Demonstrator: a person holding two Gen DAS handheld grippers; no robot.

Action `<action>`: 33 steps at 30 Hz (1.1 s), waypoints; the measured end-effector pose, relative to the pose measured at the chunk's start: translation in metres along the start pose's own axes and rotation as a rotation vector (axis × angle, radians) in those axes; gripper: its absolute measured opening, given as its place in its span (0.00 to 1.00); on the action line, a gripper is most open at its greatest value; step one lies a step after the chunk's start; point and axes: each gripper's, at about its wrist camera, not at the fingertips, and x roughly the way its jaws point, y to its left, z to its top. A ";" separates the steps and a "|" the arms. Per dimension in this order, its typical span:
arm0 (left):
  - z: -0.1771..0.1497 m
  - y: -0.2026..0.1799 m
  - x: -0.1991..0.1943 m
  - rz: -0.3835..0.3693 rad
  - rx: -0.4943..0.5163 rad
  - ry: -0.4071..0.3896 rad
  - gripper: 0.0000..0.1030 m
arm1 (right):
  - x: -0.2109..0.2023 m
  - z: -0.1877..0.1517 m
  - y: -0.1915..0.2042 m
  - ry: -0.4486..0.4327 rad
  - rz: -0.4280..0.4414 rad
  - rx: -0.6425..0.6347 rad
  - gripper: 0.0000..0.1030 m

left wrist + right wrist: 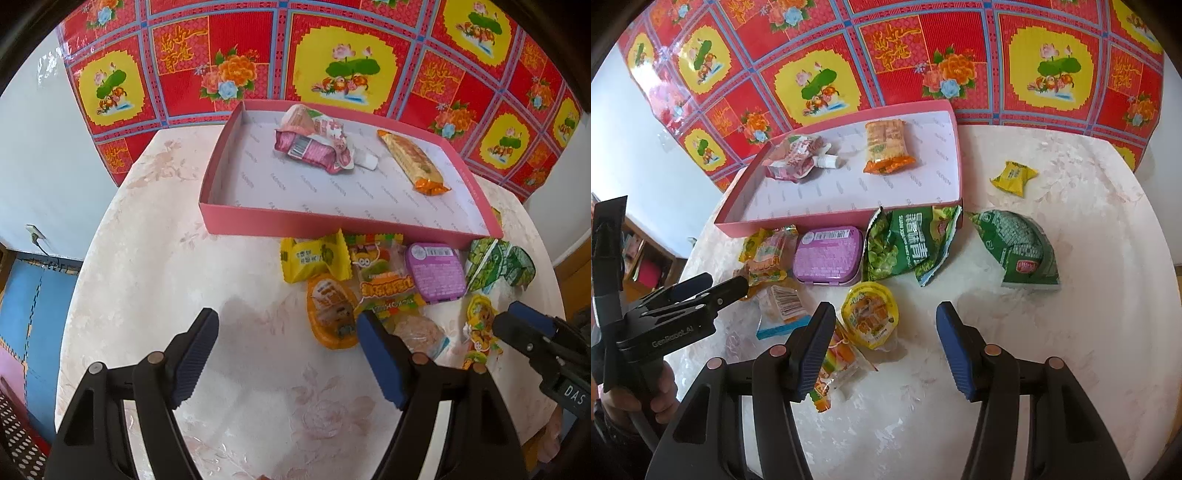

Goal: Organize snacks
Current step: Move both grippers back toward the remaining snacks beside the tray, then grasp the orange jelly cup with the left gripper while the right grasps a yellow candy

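Observation:
A pink box [258, 221] [798, 221] holds a pink snack pack [314, 142] [794, 158] and an orange wafer pack [413, 160] [886, 146]. In front of it lie loose snacks: a purple tin [436, 271] [829, 256], a yellow candy [314, 258], an orange jelly cup [328, 310], gummy packs [384, 284], green pea bags [908, 243] [1019, 247], and a yellow jelly cup [870, 314]. My left gripper [288, 354] is open and empty above the table, left of the orange cup. My right gripper [884, 347] is open, just before the yellow cup.
A small yellow candy [1014, 177] lies alone right of the box. The round table [147, 277] has a pale floral cloth. A red patterned sheet [258, 55] hangs behind. The table's edge drops to blue floor mats [22, 295] at left.

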 end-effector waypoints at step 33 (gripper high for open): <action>-0.007 -0.015 0.007 0.020 0.071 -0.042 0.51 | 0.012 -0.006 0.004 0.009 0.036 0.029 0.57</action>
